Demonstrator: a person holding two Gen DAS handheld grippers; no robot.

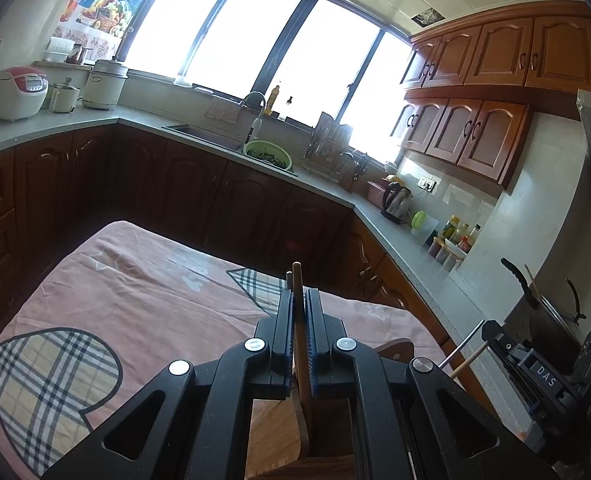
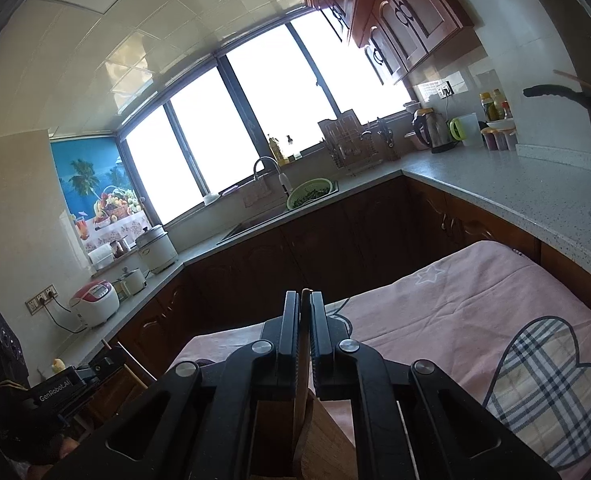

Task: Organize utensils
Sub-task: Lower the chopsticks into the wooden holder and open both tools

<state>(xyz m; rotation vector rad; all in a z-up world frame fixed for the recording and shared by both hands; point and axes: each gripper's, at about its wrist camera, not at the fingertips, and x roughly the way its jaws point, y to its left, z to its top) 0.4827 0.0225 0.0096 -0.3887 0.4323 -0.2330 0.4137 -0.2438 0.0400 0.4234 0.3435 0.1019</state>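
both grippers, left gripper [image 1: 299,312] and right gripper [image 2: 304,316], clamped on thin wooden utensils [image 1: 298,320] at frame centre above wooden holder [image 1: 273,436]; should keep handles vertical, lower slowly.

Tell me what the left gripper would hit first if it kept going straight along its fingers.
Probably the dark lower cabinets across the gap. The left gripper, shut on a wooden utensil, points out over the pink cloth's far edge; depth is unclear.

A table is covered with a pink cloth [image 1: 143,300] printed with plaid hearts and stars. A brown wooden box [image 1: 279,432] stands directly on it.
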